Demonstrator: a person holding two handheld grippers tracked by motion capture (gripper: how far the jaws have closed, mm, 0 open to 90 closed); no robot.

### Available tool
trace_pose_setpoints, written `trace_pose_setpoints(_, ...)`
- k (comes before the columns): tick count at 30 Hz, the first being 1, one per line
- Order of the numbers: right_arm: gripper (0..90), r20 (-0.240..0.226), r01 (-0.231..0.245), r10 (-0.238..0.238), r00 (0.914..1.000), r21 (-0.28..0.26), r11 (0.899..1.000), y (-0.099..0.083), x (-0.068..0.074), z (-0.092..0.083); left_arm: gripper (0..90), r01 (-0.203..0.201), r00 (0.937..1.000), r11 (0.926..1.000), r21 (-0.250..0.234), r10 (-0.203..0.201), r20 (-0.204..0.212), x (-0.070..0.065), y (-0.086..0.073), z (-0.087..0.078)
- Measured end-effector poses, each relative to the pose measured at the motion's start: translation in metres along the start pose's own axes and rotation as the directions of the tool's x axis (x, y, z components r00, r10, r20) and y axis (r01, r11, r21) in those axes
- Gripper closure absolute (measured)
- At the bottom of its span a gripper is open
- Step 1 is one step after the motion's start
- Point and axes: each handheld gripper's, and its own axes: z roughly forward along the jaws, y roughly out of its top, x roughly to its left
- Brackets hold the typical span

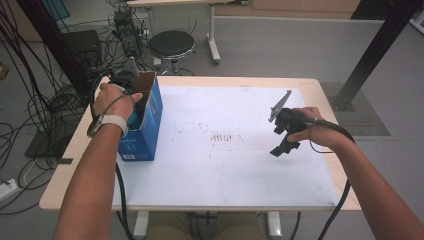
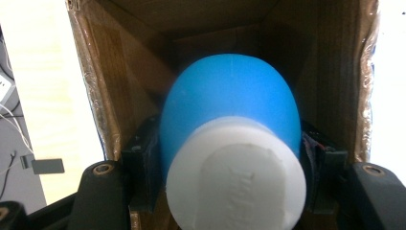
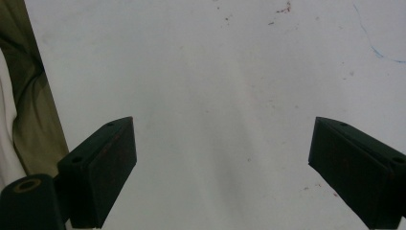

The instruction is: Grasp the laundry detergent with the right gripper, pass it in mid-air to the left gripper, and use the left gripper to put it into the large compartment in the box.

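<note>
High view: fixed above the person's side, facing forward and down over the whole table (image 1: 70,165), from some way off. Left gripper view: rides that gripper, looks very close into the open cardboard box (image 2: 110,72), also seen in the high view. Right gripper view: looks down, near, onto the white sheet (image 3: 215,96), shared likewise.

Light wood table (image 1: 65,175) with a white sheet (image 1: 225,170) covering most of the top; faint reddish smudges (image 1: 225,136) near the sheet's middle, a few more specks plus a thin blue pen line (image 3: 378,52) in the right gripper view. Round black stool (image 1: 171,44) on the grey floor behind the table, beside a white table leg (image 1: 214,35). Tangle of black cables (image 1: 35,100) at far left, black box (image 1: 82,47) among them. Black diagonal post (image 1: 375,50) at upper right.
</note>
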Motion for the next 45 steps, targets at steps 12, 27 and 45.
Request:
trace_pose_setpoints(12,9.3,0.002,-0.001,0.001,1.0,0.001,1.0,-0.0016,0.0003,-0.0011,37.3,0.004,1.0,1.0,-0.003,-0.004,0.003,0.0004,-0.0008,-0.0001)
trace_pose_setpoints(27,9.3,0.001,0.0,0.0,1.0,-0.001,1.0,-0.0003,0.001,-0.0002,37.3,0.006,1.0,0.9999,-0.009,-0.006,0.005,0.0011,-0.0012,0.0)
trace_pose_setpoints(45,9.3,0.001,0.0,0.0,1.0,0.0,1.0,-0.0012,0.0005,0.0003,37.3,0.007,1.0,0.9999,-0.009,-0.007,0.005,0.001,-0.001,0.0)
